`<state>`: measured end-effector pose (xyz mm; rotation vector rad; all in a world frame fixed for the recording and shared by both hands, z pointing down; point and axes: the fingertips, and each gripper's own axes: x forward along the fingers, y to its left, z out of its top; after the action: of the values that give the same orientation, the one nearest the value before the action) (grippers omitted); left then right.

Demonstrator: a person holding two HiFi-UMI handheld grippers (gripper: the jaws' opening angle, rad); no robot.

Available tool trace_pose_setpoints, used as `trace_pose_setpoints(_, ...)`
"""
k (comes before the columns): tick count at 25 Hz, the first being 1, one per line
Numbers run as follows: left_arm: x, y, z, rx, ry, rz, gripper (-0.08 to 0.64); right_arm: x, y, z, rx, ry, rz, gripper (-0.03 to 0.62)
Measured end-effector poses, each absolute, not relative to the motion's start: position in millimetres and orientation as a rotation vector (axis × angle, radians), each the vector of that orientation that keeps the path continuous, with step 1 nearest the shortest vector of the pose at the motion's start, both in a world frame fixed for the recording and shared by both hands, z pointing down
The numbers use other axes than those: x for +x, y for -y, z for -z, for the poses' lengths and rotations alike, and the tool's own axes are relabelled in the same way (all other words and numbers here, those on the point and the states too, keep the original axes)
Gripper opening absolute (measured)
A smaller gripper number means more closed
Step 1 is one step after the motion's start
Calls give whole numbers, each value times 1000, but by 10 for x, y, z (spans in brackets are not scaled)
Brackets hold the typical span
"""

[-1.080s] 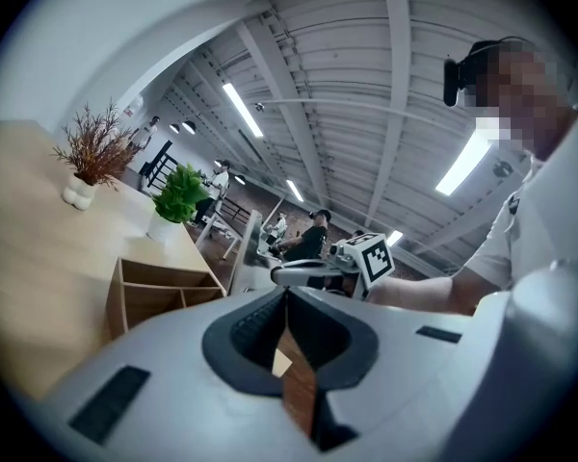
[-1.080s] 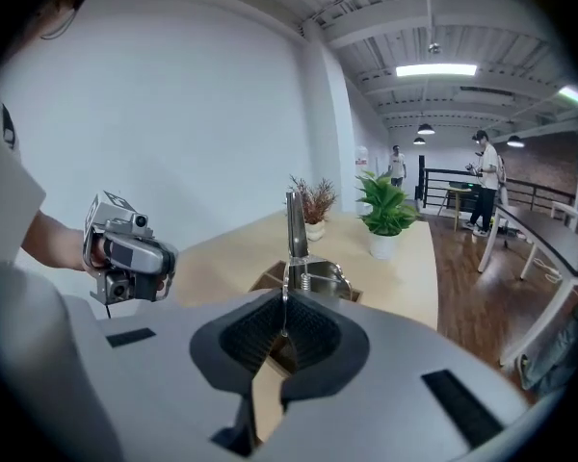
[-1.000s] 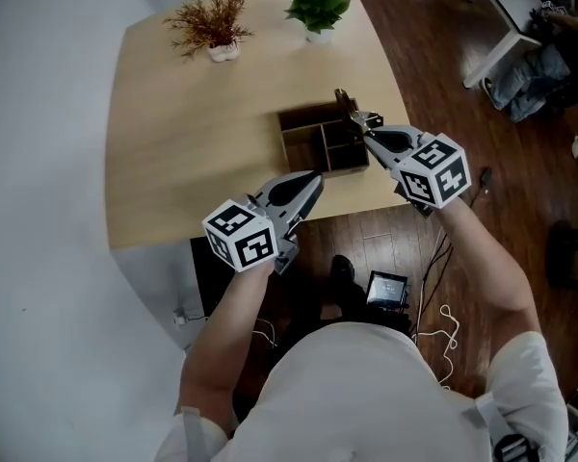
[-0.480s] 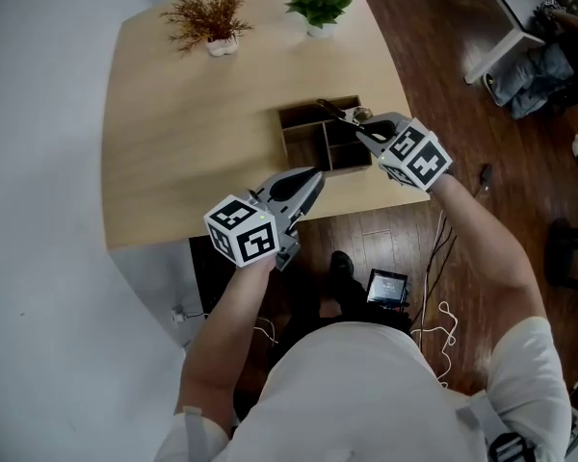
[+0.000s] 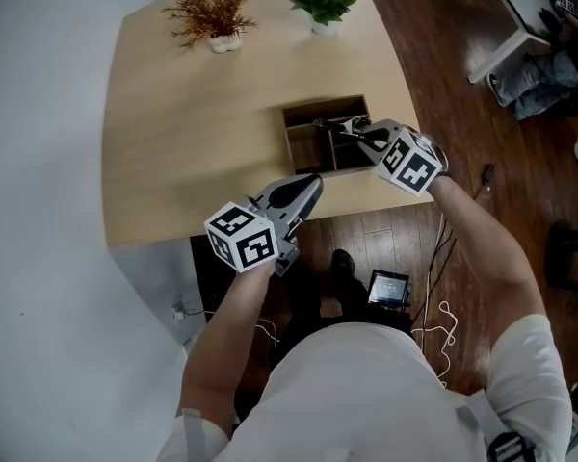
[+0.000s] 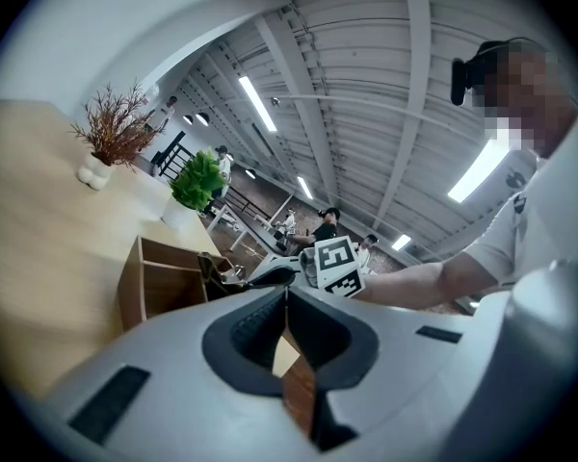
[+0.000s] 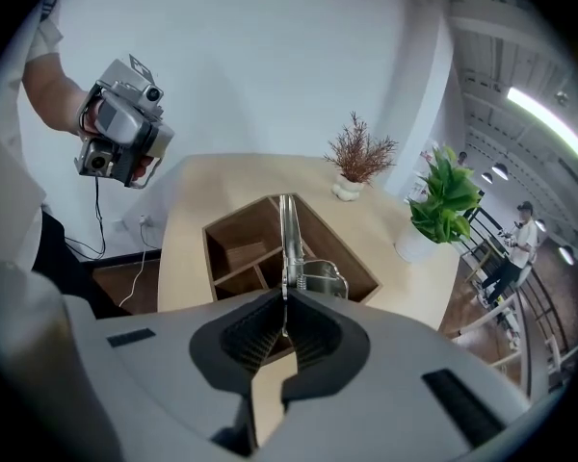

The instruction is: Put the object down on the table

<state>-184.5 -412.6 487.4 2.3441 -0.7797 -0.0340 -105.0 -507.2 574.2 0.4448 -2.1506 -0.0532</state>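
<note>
Over the wooden box (image 5: pixel 308 114) on the table (image 5: pixel 183 152), the right gripper (image 5: pixel 352 133) is clamped on the near end of a slim metal tool (image 5: pixel 329 123). In the right gripper view the tool (image 7: pixel 288 239) runs straight out from the jaws across the box's compartments (image 7: pixel 233 231); whether it touches the wood cannot be told. The left gripper (image 5: pixel 313 181) hovers at the table's near edge, its jaws pressed together and empty (image 6: pixel 285 301), well apart from the tool.
</note>
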Motion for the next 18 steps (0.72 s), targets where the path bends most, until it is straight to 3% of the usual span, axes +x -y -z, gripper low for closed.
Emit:
trace_pose_setpoints(9, -1789, 4104, -4899, 2339, 759, 33, 2, -1016, 5139, -5816, 507, 2111, 49, 12)
trace_pose_setpoints(18, -1767, 4090, -4891, 2340, 756, 30, 2, -958, 5178, -5849, 520, 2053, 142, 64)
